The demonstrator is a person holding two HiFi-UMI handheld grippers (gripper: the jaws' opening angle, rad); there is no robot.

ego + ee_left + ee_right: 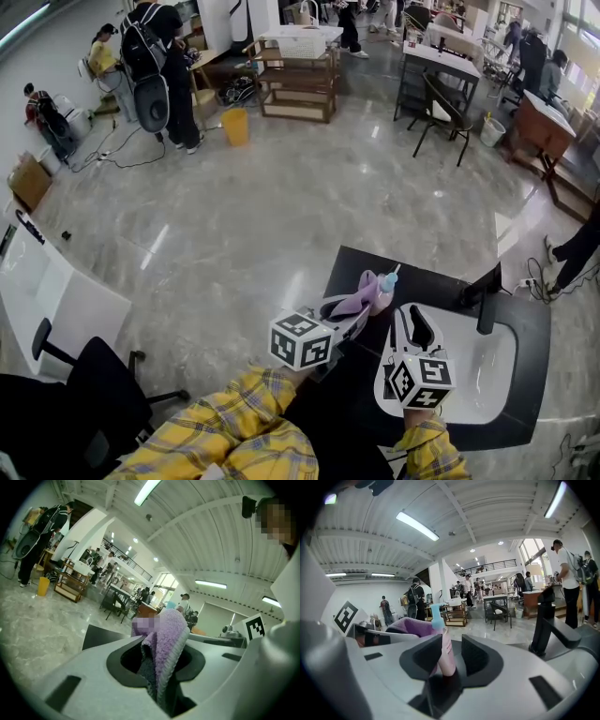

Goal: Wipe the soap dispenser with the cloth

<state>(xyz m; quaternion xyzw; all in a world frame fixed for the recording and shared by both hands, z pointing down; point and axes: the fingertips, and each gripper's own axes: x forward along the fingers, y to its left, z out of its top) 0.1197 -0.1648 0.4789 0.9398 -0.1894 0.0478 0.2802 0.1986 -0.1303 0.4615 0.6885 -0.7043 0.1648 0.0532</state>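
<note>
My right gripper [405, 317] [449, 657] is shut on the soap dispenser [383, 287] [443, 651], a slim pink bottle with a pale blue pump, standing upright between its jaws. My left gripper [362, 309] [159, 670] is shut on a purple cloth [352, 300] [167, 646] that bunches out past its jaws. The cloth [411, 626] lies right against the dispenser's left side in the right gripper view. Both grippers hover over the left part of the black counter [354, 264]. The dispenser's base is hidden by the jaws.
A white sink basin [487, 367] with a black faucet [486, 302] [543, 625] sits in the counter just right of my right gripper. A black office chair [101, 382] stands at lower left. People, tables and chairs are far off across the grey floor.
</note>
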